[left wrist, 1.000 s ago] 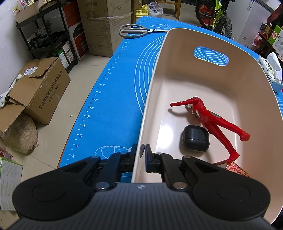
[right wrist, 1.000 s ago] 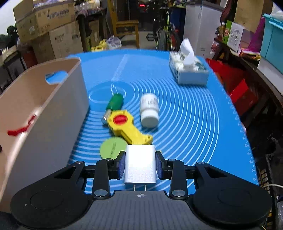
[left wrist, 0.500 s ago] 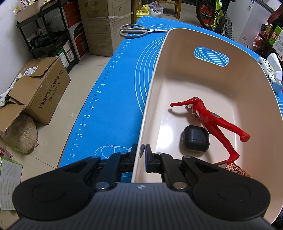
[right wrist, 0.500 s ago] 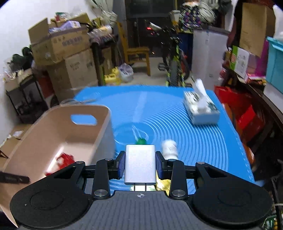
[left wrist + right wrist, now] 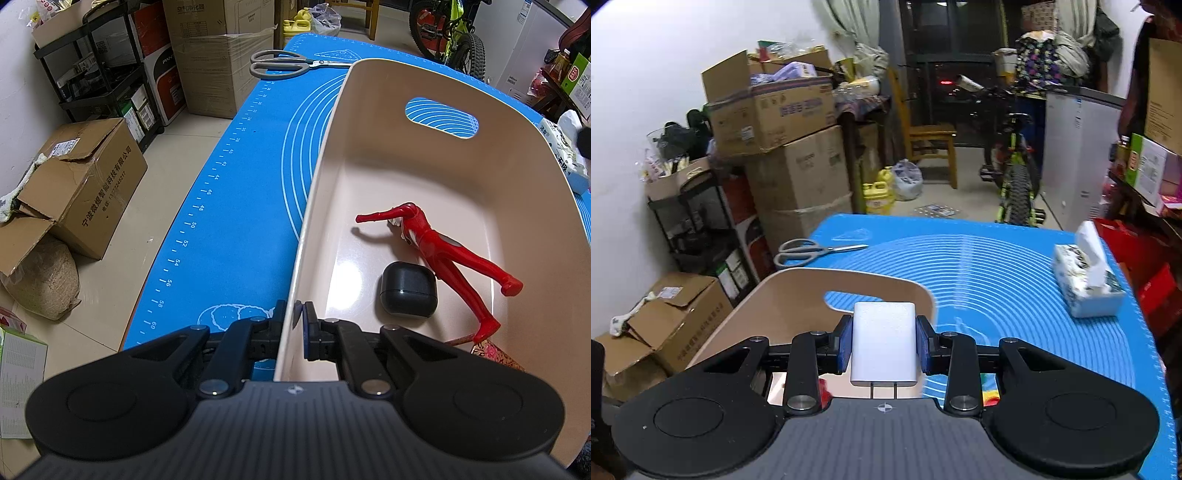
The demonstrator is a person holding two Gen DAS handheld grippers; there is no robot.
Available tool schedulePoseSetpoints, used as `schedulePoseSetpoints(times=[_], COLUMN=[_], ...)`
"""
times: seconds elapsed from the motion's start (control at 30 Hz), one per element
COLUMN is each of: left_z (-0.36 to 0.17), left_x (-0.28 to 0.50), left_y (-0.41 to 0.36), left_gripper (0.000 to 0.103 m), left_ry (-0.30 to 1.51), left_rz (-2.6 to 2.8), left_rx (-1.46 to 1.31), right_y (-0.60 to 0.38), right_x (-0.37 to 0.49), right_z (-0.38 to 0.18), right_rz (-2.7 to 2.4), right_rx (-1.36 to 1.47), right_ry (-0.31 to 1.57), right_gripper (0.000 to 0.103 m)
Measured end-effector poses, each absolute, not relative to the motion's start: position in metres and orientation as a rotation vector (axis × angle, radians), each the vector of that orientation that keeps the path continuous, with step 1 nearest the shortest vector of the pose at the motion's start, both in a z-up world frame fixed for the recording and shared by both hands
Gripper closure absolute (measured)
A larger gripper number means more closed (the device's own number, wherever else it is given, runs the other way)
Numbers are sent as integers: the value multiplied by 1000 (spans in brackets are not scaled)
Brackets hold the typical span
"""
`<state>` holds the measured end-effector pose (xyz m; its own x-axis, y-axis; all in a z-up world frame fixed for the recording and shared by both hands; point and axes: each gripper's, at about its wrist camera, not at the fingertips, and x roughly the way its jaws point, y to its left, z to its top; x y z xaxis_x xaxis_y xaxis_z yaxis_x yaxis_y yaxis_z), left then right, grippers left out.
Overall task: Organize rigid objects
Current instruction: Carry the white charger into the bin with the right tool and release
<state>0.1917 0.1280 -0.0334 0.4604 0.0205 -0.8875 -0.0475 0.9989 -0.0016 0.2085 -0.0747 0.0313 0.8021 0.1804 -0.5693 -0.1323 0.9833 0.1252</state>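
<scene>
Left wrist view: left tongs (image 5: 294,317) clamped on near wall of beige bin (image 5: 517,155), which holds red figure (image 5: 439,251) & black case (image 5: 408,291). Right wrist view: right tongs (image 5: 884,345) gripping white charger (image 5: 884,341) w/ prongs toward camera, above the bin's (image 5: 798,295) near end on blue-matted tabletop (image 5: 997,280); scissors (image 5: 809,252) beyond bin.

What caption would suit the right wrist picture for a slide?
Right claw grips a white charger above the beige bin on the blue mat.
</scene>
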Motion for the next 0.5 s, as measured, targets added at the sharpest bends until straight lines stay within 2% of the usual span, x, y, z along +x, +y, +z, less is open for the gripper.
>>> schedulePoseSetpoints(times=[0.5], left_z=[-33], left_x=[192], left_y=[128], left_gripper=[93], left_ry=[1092], left_rz=[42], left_rx=[-28], right_y=[-6], right_x=[224], right_z=[-5], right_rz=[264], right_rx=[-57], right_ry=[759], right_gripper=[61])
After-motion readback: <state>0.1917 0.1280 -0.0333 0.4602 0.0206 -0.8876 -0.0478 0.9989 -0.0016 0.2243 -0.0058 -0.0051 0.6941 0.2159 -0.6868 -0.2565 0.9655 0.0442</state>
